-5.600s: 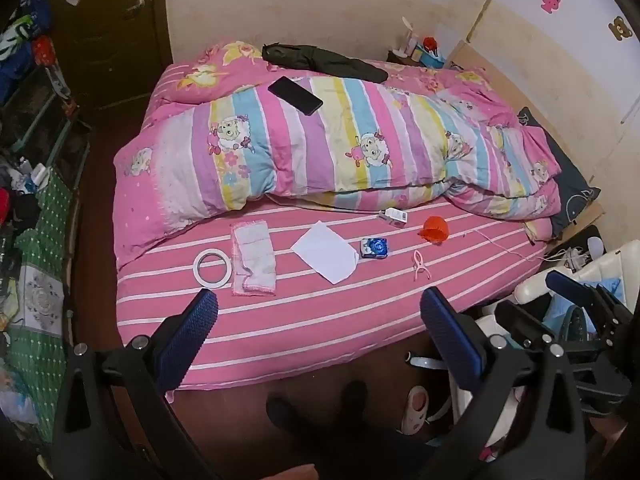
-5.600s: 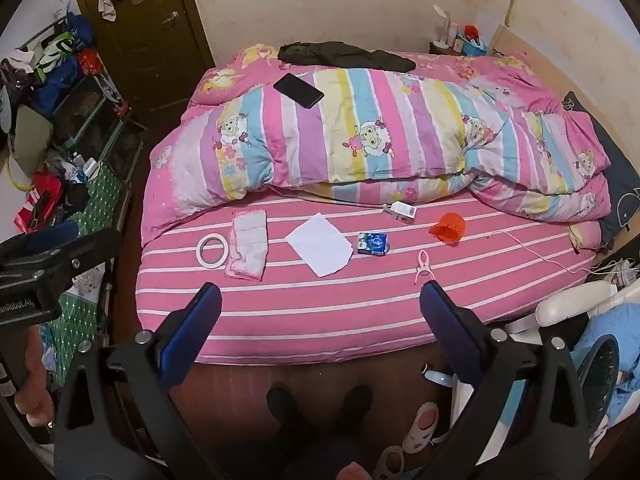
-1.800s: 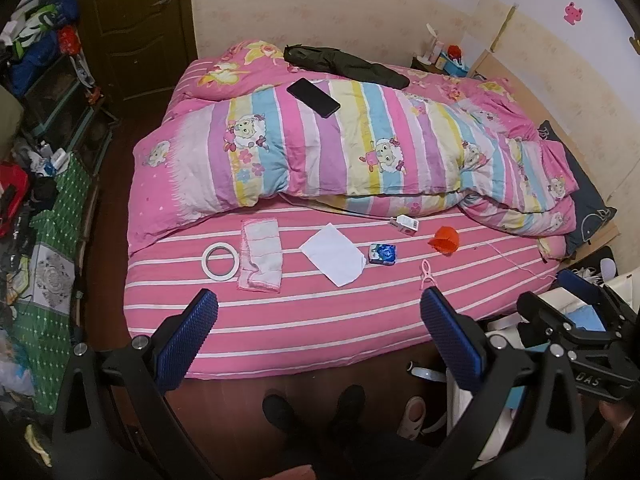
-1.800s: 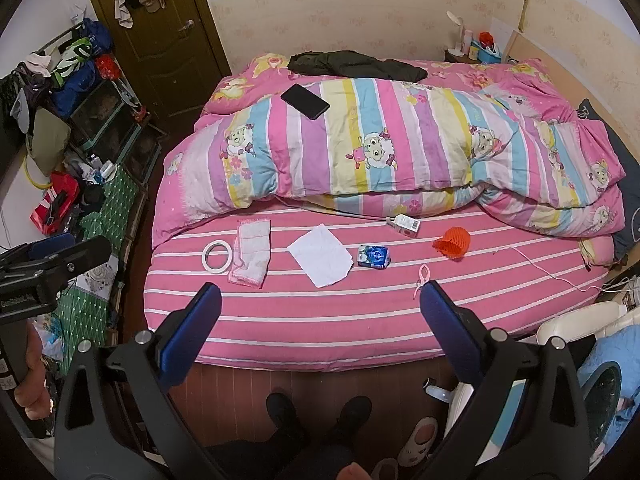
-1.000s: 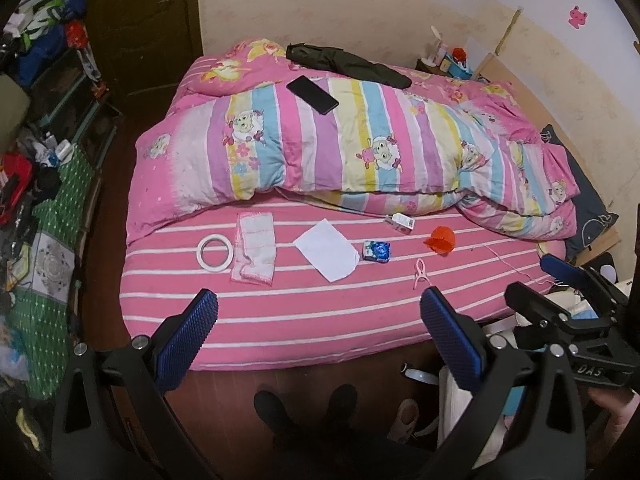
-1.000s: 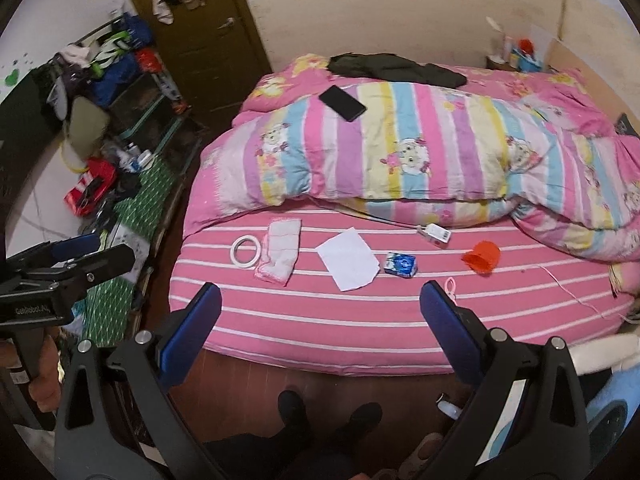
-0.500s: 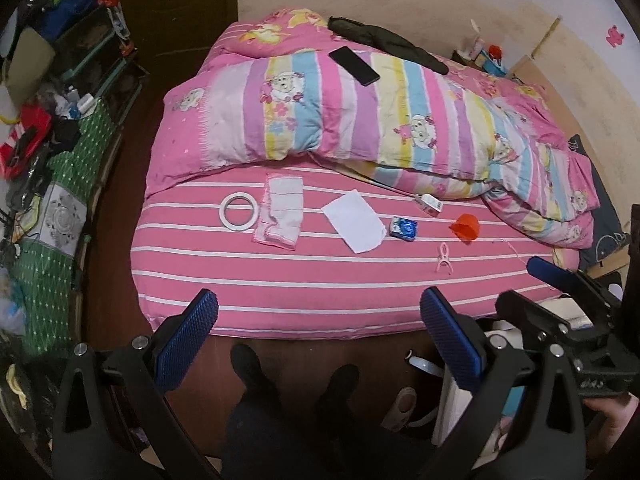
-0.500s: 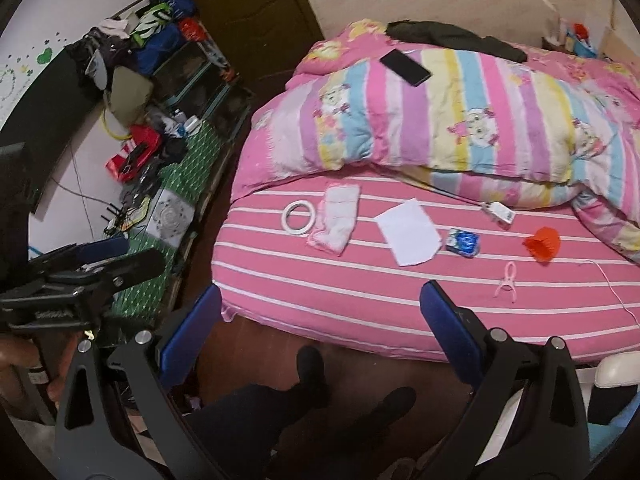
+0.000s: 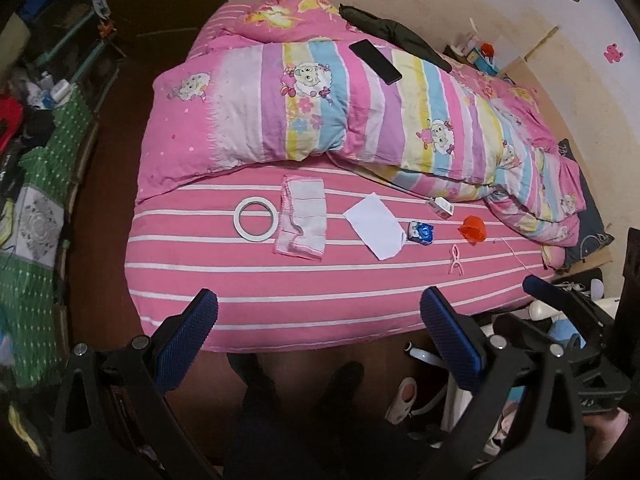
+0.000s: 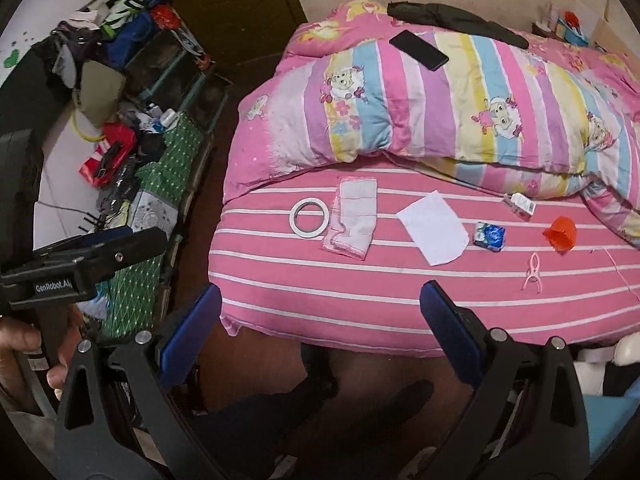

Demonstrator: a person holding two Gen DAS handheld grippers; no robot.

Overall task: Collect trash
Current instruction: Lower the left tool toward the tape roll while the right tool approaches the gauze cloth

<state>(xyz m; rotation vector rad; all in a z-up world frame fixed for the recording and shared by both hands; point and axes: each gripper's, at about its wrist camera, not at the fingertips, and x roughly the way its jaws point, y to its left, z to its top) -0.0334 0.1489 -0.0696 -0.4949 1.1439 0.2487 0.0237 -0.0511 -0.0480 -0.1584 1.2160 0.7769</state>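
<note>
Pink white-striped sheet (image 9: 304,280); wrapper (image 9: 421,232) seemingly blue.

The print on the small white box (image 9: 441,207) and on the blue packet (image 10: 489,236) is too small to read. The thin white cord (image 9: 516,252) runs off the far side of the bed (image 9: 320,280), its end hidden. The quilt (image 10: 440,100) covers whatever lies beneath it. Items on the cluttered shelf (image 10: 132,60) blur together. The person's legs (image 9: 296,392) fade into shadow, feet cut off below
</note>
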